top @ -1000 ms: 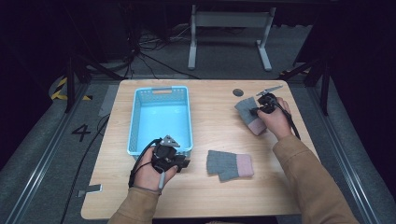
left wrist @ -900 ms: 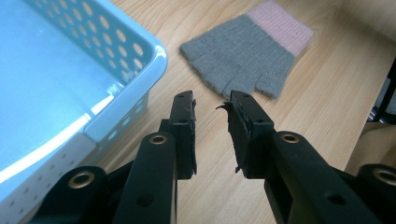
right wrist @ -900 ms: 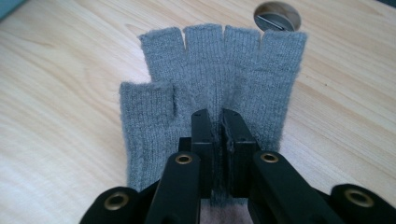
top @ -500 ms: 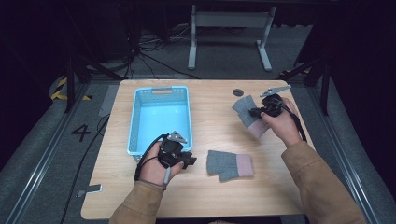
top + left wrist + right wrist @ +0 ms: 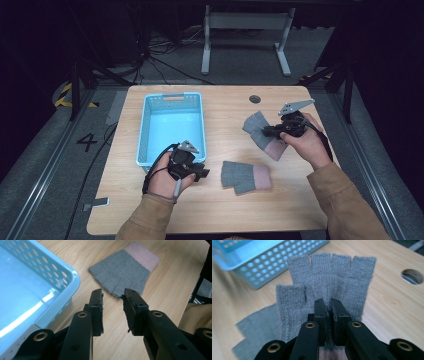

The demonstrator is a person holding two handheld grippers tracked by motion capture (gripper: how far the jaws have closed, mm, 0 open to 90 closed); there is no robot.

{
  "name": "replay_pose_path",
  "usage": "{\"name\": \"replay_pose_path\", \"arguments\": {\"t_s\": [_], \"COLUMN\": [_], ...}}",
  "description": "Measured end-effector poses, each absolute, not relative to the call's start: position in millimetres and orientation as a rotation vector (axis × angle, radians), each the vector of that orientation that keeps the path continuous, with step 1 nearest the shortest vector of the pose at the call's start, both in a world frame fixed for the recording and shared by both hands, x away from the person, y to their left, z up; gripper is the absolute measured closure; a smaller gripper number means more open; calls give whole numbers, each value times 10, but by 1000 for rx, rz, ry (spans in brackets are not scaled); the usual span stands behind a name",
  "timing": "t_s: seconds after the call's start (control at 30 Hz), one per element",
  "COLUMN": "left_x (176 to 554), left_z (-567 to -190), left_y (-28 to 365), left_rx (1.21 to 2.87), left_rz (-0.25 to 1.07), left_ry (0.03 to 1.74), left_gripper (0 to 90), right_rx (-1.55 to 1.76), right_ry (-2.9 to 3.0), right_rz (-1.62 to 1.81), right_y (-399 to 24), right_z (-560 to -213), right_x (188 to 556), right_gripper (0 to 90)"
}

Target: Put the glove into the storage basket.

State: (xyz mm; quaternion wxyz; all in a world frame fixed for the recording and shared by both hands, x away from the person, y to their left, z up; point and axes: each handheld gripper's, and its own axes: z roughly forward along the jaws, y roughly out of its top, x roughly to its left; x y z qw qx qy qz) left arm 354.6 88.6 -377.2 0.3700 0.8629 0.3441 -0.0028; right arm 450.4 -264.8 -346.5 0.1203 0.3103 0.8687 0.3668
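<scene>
So, on my left there's the blue perforated basket (image 5: 172, 127) toward the table's (image 5: 230, 210) left edge, and my left gripper (image 5: 112, 303) sits just off its near right corner, jaws apart, nothing between them. Right ahead of it a grey fingerless glove with a pink cuff (image 5: 246, 176) lies flat near the front edge. Over by the right edge, my right gripper (image 5: 328, 308) is clamped on the second fingerless glove (image 5: 329, 282), fingers fanned out toward the basket.
</scene>
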Motion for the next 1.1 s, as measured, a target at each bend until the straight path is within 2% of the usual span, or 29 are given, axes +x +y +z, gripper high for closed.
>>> {"name": "replay_pose_path", "arguments": {"t_s": [0.37, 1.1], "left_x": [3533, 3527], "left_z": [-3771, -3775], "left_y": [879, 866], "left_rx": [2213, 2222], "left_rz": [-3, -8], "left_ry": [881, 864], "left_gripper": [677, 658], "right_rx": [759, 644], "right_ry": [2634, 2798], "right_rz": [1082, 993], "right_y": [-2476, -2258], "right_z": [-3509, -3709], "right_x": [4128, 4032], "right_gripper": [849, 844]}}
